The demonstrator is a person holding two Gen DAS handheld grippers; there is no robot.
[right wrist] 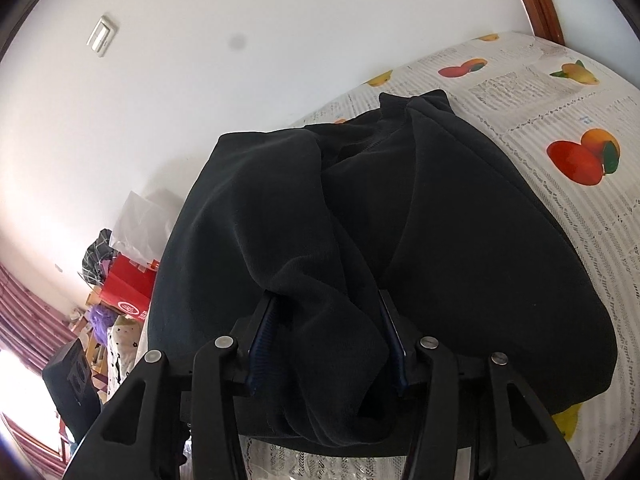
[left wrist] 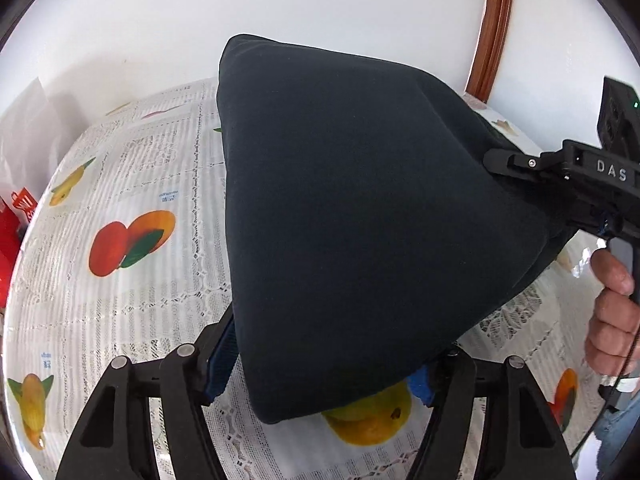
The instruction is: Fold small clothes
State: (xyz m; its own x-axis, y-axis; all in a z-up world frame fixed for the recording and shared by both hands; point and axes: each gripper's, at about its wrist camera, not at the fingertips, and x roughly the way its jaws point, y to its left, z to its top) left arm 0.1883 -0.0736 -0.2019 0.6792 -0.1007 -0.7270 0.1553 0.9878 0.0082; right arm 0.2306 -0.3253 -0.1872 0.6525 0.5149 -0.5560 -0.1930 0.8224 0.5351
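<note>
Both grippers, left (left wrist: 320, 380) and right (right wrist: 326, 340), stand spread with the dark garment (left wrist: 360, 208) lying loose between their pads, over the tablecloth (left wrist: 120, 320).

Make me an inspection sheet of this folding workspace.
surface: fruit-print tablecloth covers the table
job's things: dark garment, bunched, on the cloth
clutter: nothing seen on the table
grippers: left gripper straddles the garment's edge, grip unclear; right gripper has its fingers apart around a fold
cables: thin black cable beside the hand
surroundings: white wall; red bag; striped curtain
</note>
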